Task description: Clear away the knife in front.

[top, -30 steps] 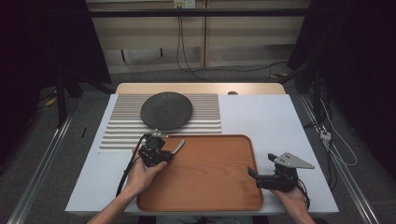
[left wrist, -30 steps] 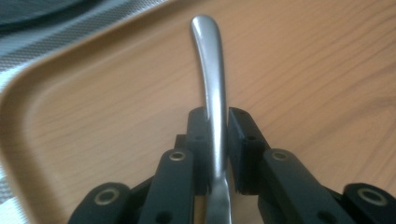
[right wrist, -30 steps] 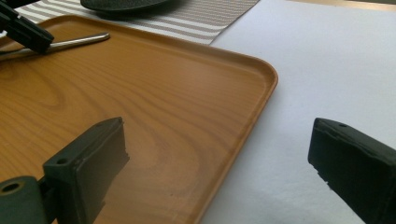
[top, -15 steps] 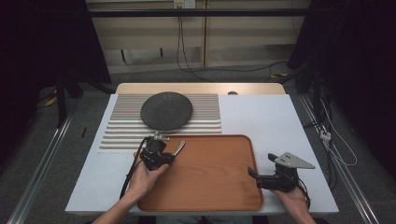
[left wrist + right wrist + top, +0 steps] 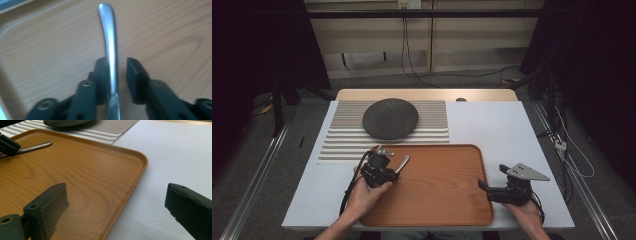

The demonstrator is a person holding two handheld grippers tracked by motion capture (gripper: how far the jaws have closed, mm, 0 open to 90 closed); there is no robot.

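Left hand-held gripper (image 5: 388, 167) sits at the tray's (image 5: 447, 210) upper-left corner, left-centre of the high view. In the left gripper view a metal handle (image 5: 110, 45) runs up the middle of the frame betw. the jaws: it touches the left jaw, w/ a gap to the right jaw, so the jaws are slightly apart & not clamped on it. The handle lies over the wood-grain tray; which utensil it is can't be told, as the working end is out of sight. In the high view the handle (image 5: 402, 163) pokes up-right from the gripper. Right hand-held gripper (image 5: 497, 192) is at lower right of the high view, at the tray's right edge, jaws spread wide & empty; in its own view one jaw is over the tray (image 5: 82, 182) & the other over the white counter (image 5: 175, 152). Dark round plate (image 5: 390, 118) rests on a striped mat (image 5: 432, 116) above the tray, upper centre-left.
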